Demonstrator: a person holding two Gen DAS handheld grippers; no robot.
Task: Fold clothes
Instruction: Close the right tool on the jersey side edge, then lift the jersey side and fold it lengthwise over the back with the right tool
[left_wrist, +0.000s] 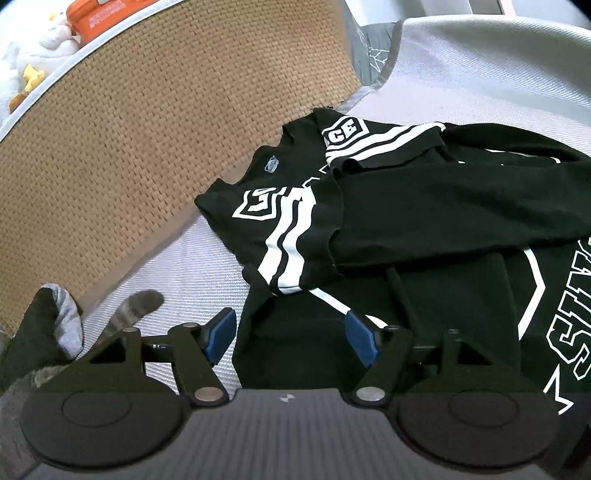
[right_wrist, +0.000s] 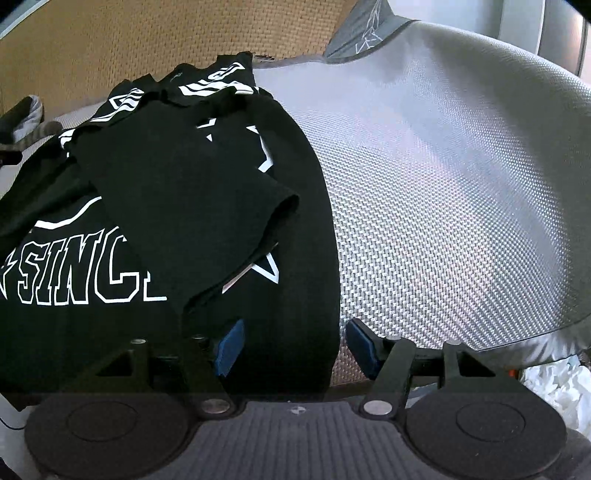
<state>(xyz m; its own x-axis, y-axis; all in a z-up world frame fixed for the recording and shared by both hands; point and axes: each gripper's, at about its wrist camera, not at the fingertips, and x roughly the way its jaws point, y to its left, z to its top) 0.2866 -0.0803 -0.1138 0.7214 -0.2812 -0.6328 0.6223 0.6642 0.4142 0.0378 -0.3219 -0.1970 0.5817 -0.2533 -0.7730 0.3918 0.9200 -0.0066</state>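
Two sleeves are seen folded in over the black shirt (left_wrist: 424, 214) on the grey cushion (right_wrist: 443, 184). The left gripper (left_wrist: 290, 332) and right gripper (right_wrist: 293, 341) are held wide open at the hem, with nothing gripped. The sleeves could be shaken loose if only the top layer is pinched.

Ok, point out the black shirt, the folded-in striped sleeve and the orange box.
black shirt (right_wrist: 303, 206): right wrist view, plain body near its right edge.
striped sleeve (left_wrist: 291, 240): left wrist view, white stripes.
orange box (left_wrist: 107, 14): left wrist view, front face.
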